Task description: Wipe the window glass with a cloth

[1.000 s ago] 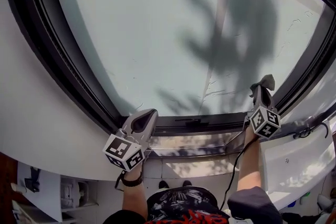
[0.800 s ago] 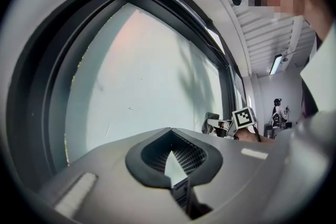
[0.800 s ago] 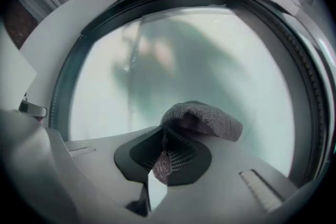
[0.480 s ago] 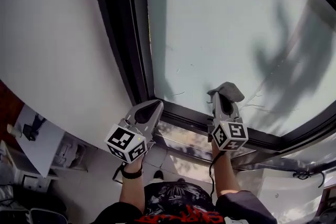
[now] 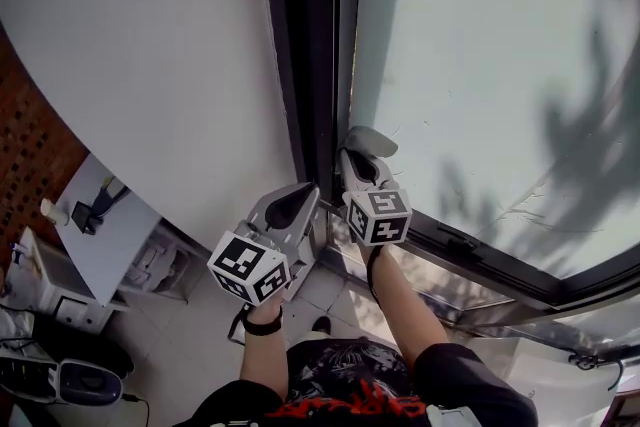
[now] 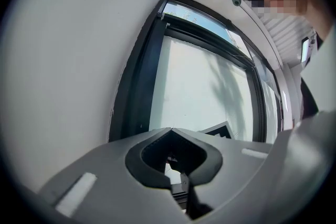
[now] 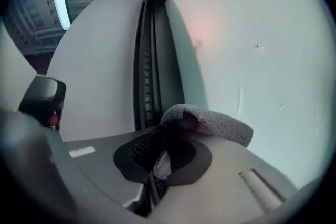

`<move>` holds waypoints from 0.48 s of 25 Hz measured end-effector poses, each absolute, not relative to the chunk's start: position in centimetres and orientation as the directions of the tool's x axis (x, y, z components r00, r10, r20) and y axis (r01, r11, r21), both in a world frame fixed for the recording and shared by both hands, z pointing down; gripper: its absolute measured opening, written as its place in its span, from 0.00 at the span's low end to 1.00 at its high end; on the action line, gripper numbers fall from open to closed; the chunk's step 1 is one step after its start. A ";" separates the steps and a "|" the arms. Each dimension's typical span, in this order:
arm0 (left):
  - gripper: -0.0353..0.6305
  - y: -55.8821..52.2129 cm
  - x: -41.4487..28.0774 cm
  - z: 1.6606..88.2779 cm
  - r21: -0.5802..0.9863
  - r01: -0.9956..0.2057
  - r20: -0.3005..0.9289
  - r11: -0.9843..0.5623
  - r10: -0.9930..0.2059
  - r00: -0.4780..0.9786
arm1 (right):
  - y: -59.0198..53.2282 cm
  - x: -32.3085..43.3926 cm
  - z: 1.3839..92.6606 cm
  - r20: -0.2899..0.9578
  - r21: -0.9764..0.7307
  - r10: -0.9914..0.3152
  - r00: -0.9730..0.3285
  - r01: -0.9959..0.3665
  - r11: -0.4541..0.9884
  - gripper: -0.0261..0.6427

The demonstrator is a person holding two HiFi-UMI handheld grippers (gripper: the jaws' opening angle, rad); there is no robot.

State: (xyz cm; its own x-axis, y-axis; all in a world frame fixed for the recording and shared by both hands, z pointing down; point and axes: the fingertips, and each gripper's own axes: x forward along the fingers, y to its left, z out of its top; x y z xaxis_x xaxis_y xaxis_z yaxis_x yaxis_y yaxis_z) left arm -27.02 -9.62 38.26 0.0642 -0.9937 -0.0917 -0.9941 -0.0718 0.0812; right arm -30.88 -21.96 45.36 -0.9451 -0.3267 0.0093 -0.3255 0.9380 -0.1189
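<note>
the right gripper (image 5: pixel 363 158) has its jaws closed on a grey cloth (image 5: pixel 371 141), which is bunched over the jaw tips and hangs off toward the glass side. in the right gripper view the cloth (image 7: pixel 209 122) shows as a thick folded roll of towelling lying across the tips of the right gripper (image 7: pixel 167 132), with a small pale scrap of it down in the dark hollow between the jaws. the cloth sits at the lower left corner of the window glass (image 5: pixel 480 65), just beside the dark window frame (image 5: pixel 305 45); whether it presses on the pane cannot be told. the pane (image 7: pixel 257 39) looks pale and frosted, with a few small marks and the shadow of leaves across it. the left gripper (image 5: pixel 298 195) is held lower and to the left, in front of the frame's bottom end, near the right gripper but apart from it. in the left gripper view the left gripper (image 6: pixel 170 130) has its jaws brought together at the tips with nothing between them, and it points up along the frame and glass (image 6: pixel 199 86). left of the frame runs a plain white wall (image 5: pixel 150 45). a dark watch (image 5: pixel 262 323) sits on the person's left wrist, and a pale tiled floor (image 5: pixel 190 355) lies below.
</note>
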 end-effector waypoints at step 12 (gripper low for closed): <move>0.04 -11.0 -26.0 38.7 0.085 -0.987 -0.072 -0.138 -0.989 0.132 | -24.4 -25.8 47.6 0.044 -0.167 -0.416 -0.908 -0.417 0.894 0.06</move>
